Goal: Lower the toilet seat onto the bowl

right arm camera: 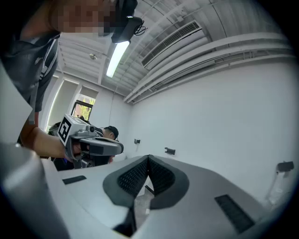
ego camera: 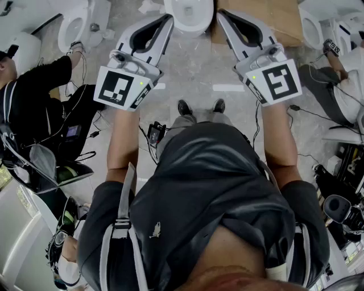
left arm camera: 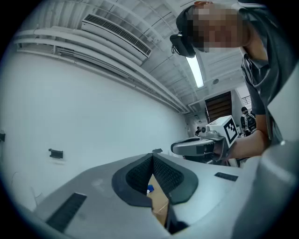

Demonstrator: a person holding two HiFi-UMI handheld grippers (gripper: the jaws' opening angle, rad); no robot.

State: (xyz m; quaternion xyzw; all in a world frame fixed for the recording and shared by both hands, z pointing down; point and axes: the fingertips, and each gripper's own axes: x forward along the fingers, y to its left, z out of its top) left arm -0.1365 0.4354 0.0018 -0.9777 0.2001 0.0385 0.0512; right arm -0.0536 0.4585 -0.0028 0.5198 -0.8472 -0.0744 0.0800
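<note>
A white toilet (ego camera: 189, 16) stands on the floor straight ahead, cut off by the head view's top edge; I cannot tell how its seat stands. My left gripper (ego camera: 168, 18) points forward just left of the bowl, and my right gripper (ego camera: 220, 13) just right of it. Neither touches the toilet. In the left gripper view the left gripper (left arm camera: 153, 155) has its jaw tips together with nothing between them. The right gripper (right arm camera: 148, 157) looks the same in its own view. Both aim at a bare white wall, and each sees the other gripper beside it.
More white toilets stand at the far left (ego camera: 77, 25) and far right (ego camera: 314, 25). A cardboard box (ego camera: 278, 20) sits behind the right gripper. A person in black (ego camera: 40, 85) crouches at the left, another person (ego camera: 348, 85) at the right. Cables trail over the floor.
</note>
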